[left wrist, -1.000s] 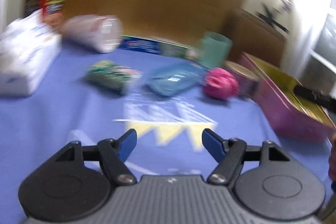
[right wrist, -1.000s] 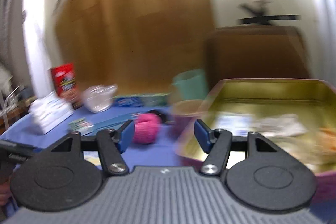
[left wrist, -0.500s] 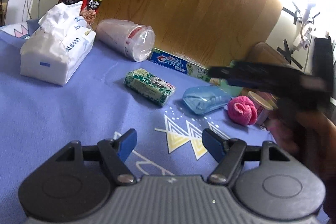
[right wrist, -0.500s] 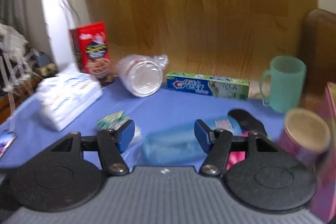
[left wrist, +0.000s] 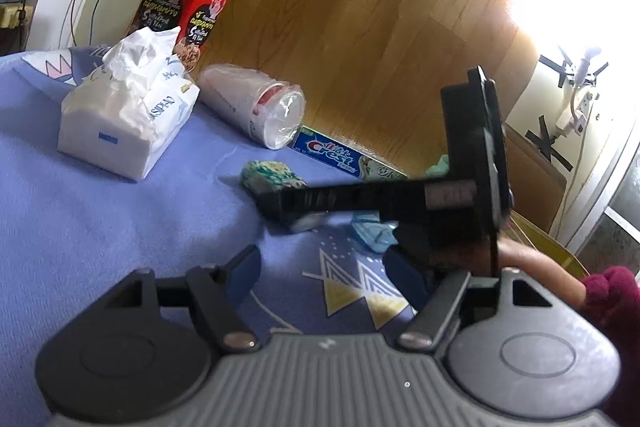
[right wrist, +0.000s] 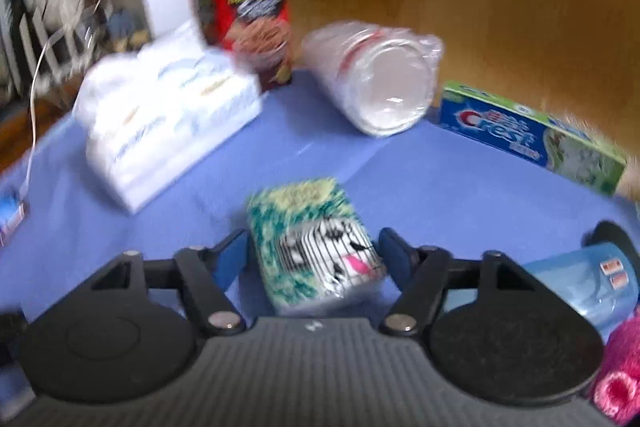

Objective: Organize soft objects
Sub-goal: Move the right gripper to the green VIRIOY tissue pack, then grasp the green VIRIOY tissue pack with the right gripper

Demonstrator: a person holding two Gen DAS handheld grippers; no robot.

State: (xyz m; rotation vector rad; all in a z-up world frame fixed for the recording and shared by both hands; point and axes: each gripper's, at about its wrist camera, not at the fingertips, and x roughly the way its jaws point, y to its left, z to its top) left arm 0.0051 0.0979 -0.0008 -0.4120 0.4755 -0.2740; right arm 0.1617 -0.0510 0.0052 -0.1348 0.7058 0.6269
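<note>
The right tool (right wrist: pixel 312 255), jaws spread, straddled the green sponge pack (right wrist: pixel 314 247), not yet gripped; the left tool (left wrist: pixel 320 267) idled, spread; sorting looked barely begun.

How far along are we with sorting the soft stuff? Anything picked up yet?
Nothing here looks sorted yet. In hand: the right tongs are open around the green patterned pack, not yet closed on it. Left: that pack, the pink fuzzy item and the blue pouch all lie on the blue cloth. The left tongs are open and empty.

Green-white patterned pack (right wrist: pixel 316 247), blue cloth (right wrist: pixel 420 179), red box (right wrist: pixel 246 3).
</note>
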